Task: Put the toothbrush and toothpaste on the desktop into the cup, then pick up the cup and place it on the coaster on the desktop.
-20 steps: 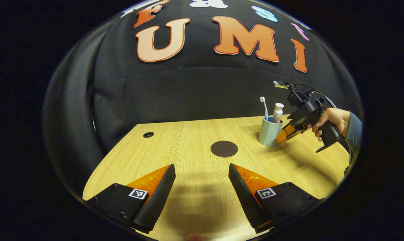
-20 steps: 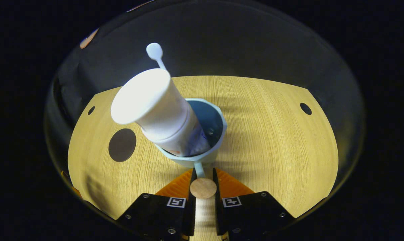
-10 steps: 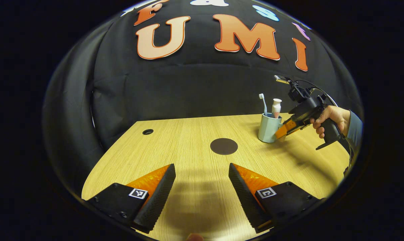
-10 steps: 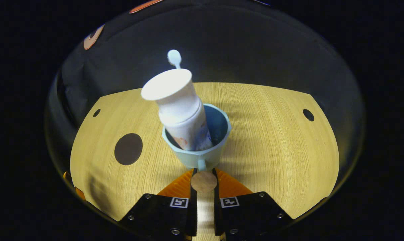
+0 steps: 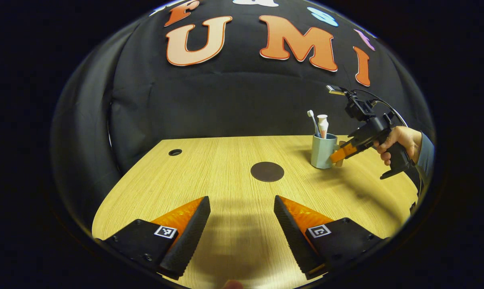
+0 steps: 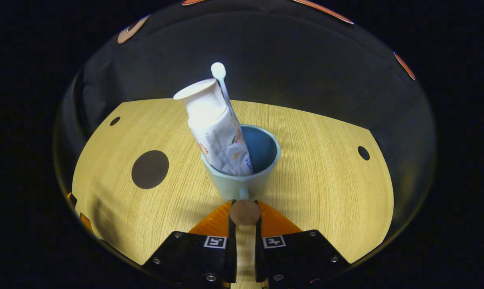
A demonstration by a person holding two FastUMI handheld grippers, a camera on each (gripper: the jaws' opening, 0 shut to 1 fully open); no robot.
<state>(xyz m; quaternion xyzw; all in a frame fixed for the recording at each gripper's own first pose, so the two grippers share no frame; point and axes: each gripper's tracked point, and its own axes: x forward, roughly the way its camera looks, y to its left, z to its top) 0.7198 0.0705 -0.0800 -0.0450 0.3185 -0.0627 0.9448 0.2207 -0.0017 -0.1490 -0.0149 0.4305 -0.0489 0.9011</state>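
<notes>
Cup (image 6: pixel 242 178) (holding toothpaste (image 6: pixel 217 128) and toothbrush (image 6: pixel 221 86)) sits directly ahead of the right gripper (image 6: pixel 244 218), whose fingers pinch its handle (image 6: pixel 244 212). Left gripper (image 5: pixel 242 224) hovers wide apart above the desktop (image 5: pixel 209 168), near the coaster (image 5: pixel 267 171).

Light: bright and warm on the pale wood-grain counter (image 5: pixel 225 160), dim on the black cloth wall (image 5: pixel 225 104).
Shadows: soft, striped bands on the counter beside the light blue ceramic cup (image 6: pixel 246 182).
Sharpness: crisp at centre.
Distortion: strong fisheye bending at edges.
</notes>
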